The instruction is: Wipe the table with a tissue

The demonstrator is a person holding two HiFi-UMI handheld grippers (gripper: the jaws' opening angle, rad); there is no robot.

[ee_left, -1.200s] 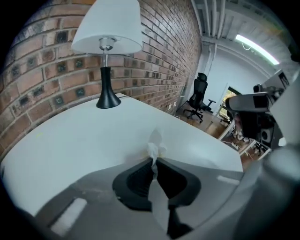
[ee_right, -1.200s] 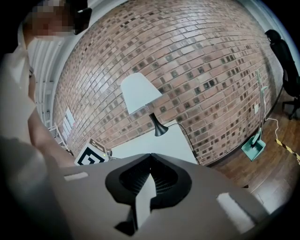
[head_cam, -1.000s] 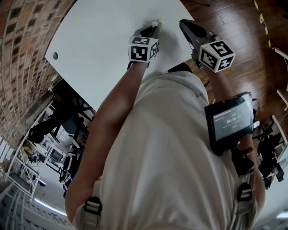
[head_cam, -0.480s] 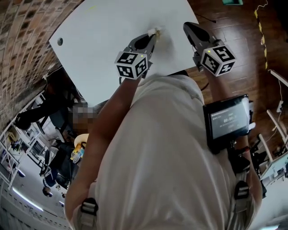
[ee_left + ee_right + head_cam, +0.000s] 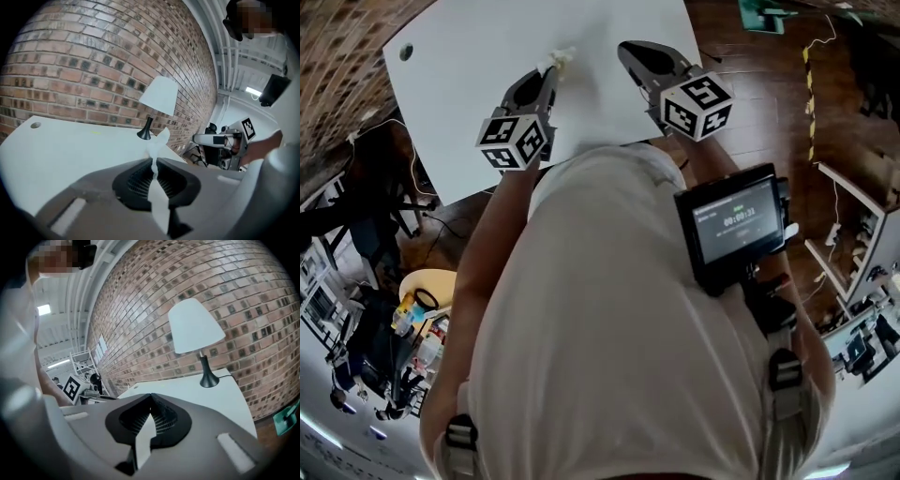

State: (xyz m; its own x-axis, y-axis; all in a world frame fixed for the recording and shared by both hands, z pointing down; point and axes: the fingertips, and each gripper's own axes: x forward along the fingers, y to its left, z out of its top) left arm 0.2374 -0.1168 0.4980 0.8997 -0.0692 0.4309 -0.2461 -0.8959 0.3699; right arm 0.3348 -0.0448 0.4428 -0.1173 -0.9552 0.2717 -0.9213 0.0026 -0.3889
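White tissue (image 5: 157, 143) sits clenched in the jaws of your left gripper (image 5: 153, 161). It is a thin, twisted wisp pinched at the very tips, and its long axis runs out along the line the jaws point. Only a short tuft shows past them. Your right gripper (image 5: 151, 398) has its jaws pressed together with nothing between them.

From the head view, both grippers hang over the table (image 5: 478, 84), a little in from its near edge, with the left toward the middle and the right close to the right edge. The tissue looks clear of the surface, which lies below and ahead of the left jaws. At the far edge a lamp (image 5: 195, 329) stands against the brick wall (image 5: 93, 61), well apart from both grippers.

The wiping falls to your left hand, since it alone carries the tissue. I judge that you need to bring the tuft down and tilt it so its side lies flat. With so little sticking out, the hard jaw tips may meet the table first.
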